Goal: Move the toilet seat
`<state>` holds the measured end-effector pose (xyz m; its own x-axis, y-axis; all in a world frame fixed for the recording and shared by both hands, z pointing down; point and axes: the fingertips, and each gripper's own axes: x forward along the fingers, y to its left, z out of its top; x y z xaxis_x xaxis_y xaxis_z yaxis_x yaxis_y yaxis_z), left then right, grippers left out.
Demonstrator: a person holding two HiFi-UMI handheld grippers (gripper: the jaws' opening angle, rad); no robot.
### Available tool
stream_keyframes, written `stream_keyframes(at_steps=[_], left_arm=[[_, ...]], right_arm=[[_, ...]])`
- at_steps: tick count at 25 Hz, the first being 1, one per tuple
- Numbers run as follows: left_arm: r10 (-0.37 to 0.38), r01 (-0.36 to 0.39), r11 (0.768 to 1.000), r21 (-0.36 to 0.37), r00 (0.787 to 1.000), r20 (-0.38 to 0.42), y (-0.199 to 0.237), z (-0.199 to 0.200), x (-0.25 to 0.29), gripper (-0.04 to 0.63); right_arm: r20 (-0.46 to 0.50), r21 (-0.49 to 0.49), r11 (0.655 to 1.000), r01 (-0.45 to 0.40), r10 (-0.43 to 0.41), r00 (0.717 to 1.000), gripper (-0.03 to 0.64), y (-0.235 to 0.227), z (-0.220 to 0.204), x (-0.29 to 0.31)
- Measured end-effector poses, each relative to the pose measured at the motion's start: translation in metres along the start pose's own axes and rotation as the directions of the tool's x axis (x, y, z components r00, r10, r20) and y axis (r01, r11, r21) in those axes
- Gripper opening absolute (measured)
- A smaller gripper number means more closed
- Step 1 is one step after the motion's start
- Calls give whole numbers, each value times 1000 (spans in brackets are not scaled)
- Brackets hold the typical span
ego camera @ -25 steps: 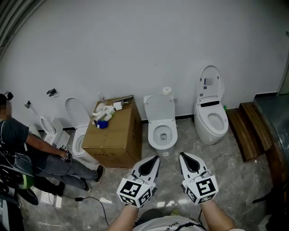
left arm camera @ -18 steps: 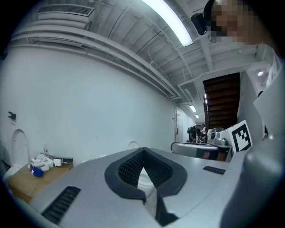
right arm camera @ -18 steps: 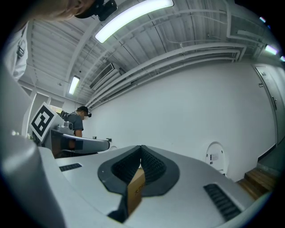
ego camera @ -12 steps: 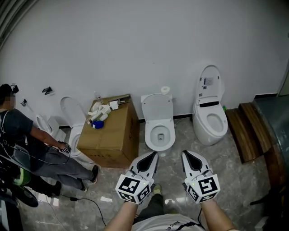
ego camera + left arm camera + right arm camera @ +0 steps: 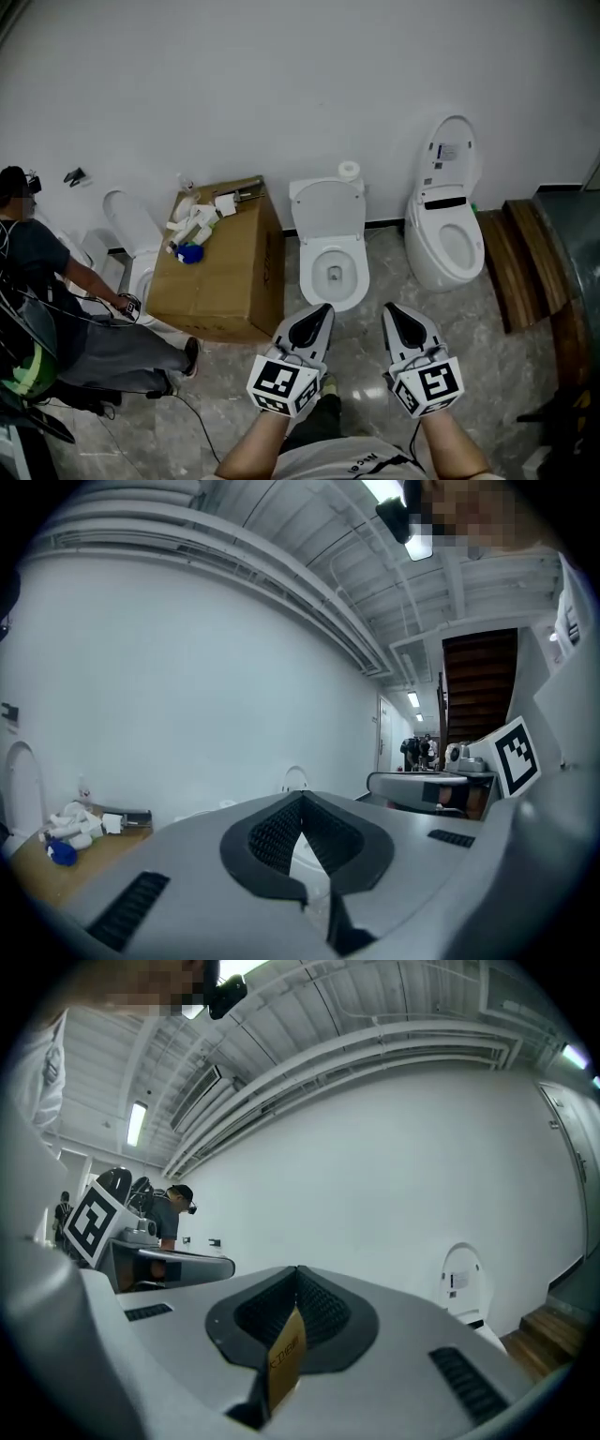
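The middle toilet (image 5: 333, 267) stands against the white wall, its white seat and lid (image 5: 327, 208) raised upright and its bowl open. My left gripper (image 5: 324, 308) and right gripper (image 5: 390, 308) are held side by side, level, just short of the bowl's front rim, touching nothing. Both are shut with nothing held. In the left gripper view the left gripper (image 5: 302, 797) has its jaws closed together; the right gripper (image 5: 298, 1269) shows the same, with a small gold label low between its pads.
A cardboard box (image 5: 220, 272) with white fittings on top stands left of the toilet. Another toilet (image 5: 448, 239) with its lid up is at the right, and a third (image 5: 131, 248) is behind the box. A person (image 5: 47, 309) crouches at far left. Wooden steps (image 5: 525, 262) lie at right.
Both grippers have moved forward, closer to the middle toilet, which now sits nearer and lower in the head view. Both stayed shut.
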<state>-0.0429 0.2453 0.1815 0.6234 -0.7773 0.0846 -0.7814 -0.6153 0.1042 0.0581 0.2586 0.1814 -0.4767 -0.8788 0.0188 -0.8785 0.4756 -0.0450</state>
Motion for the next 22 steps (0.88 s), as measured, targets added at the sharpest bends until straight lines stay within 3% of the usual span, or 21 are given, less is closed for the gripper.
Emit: stream_keyframes(at_steps=[8,13,22], left_arm=[[-35,36,999,3,997,-69,101,-30,88,9],[-49,46,998,-34,992,-116,143,-55,129,9],[-21,5,997,-78,976,-216,199,-135,200,9]], right_arm=[[-43,22,999,42,-41,998,15,-31,-28,126],[-70,49,998,49,-46,997,15,-49,-49,175],[-174,95,994,49,-32,984,17,-98,-136,250]])
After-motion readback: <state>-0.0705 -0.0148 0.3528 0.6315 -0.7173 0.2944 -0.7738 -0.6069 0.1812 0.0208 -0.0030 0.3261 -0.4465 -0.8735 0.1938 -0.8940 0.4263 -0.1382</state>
